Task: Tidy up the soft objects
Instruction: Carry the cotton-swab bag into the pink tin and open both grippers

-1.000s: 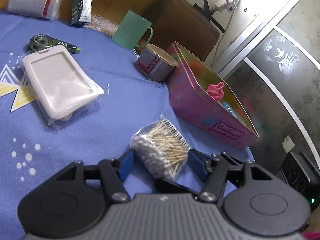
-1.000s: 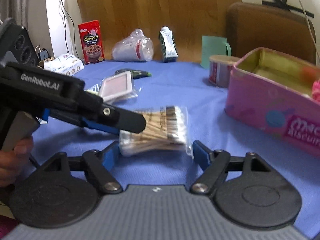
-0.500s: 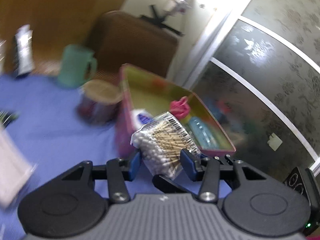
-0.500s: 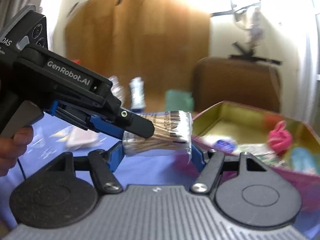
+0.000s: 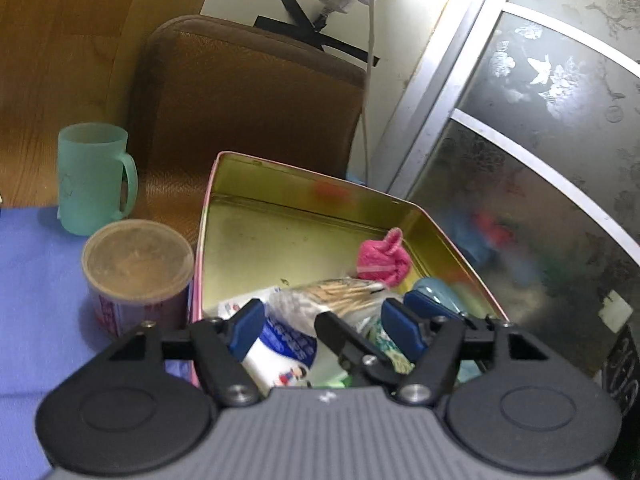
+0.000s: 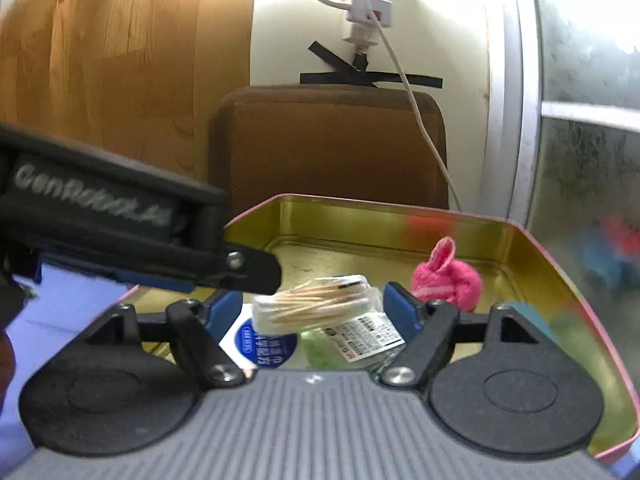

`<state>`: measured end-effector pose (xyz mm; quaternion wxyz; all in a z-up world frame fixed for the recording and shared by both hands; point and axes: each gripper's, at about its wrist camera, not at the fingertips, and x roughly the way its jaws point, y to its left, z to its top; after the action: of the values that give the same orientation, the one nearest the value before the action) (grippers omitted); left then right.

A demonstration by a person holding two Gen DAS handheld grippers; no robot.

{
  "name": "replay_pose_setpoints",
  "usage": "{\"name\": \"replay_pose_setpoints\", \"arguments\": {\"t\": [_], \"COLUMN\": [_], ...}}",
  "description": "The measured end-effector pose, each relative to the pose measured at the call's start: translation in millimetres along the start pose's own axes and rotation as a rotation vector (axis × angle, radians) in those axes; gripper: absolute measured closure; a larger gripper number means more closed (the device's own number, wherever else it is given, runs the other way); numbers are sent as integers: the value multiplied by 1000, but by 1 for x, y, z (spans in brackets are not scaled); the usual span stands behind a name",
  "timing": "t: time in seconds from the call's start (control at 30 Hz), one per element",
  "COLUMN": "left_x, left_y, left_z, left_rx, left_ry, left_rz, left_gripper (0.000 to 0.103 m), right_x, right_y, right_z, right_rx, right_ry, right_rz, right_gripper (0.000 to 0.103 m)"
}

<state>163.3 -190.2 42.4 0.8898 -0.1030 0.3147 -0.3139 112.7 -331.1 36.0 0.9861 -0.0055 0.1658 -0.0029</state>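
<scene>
Clear plastic packet of cotton swabs lies crosswise in the pink tin, between your wide-open right gripper and left gripper, also spread.

Pale green plastic mug w/ handle stands far left on blue cloth. Just right & nearer: lidded round tub, brownish top, pink label. Brown chair back behind, far side. White wall beyond w/ black tape cross, power strip + white cable hanging down. Frosted patterned glass door at right.
</scene>
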Motion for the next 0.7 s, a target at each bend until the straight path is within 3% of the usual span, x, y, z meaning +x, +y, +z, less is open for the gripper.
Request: {"name": "replay_pose_setpoints", "arguments": {"t": [0.17, 0.23, 0.33, 0.4, 0.5, 0.7], "left_x": [-23, -34, -58, -76, -102, -142], "left_y": [1, 2, 4, 8, 18, 53], "left_z": [-16, -21, -27, -31, -38, -63], "left_rx": [-8, -19, -16, -4, 2, -60], "left_ry": [-11, -16, -38, -60, -96, -116], "left_rz": [-11, -23, -29, -21, -1, 44], "left_gripper": [37, 37, 37, 34, 32, 32], "right_x": [-20, -26, -25, -19, 2, 59], "right_y": [-3, -2, -3, -6, -19, -26], "right_z": [-13, -14, -5, 4, 20, 33], "right_rx": [31, 25, -13, -35, 0, 75], "right_ry": [-6, 3, 63, 136, 316, 525], "right_rz": [4, 7, 56, 93, 181, 190], "right_gripper": [26, 46, 67, 68, 68, 68]}}
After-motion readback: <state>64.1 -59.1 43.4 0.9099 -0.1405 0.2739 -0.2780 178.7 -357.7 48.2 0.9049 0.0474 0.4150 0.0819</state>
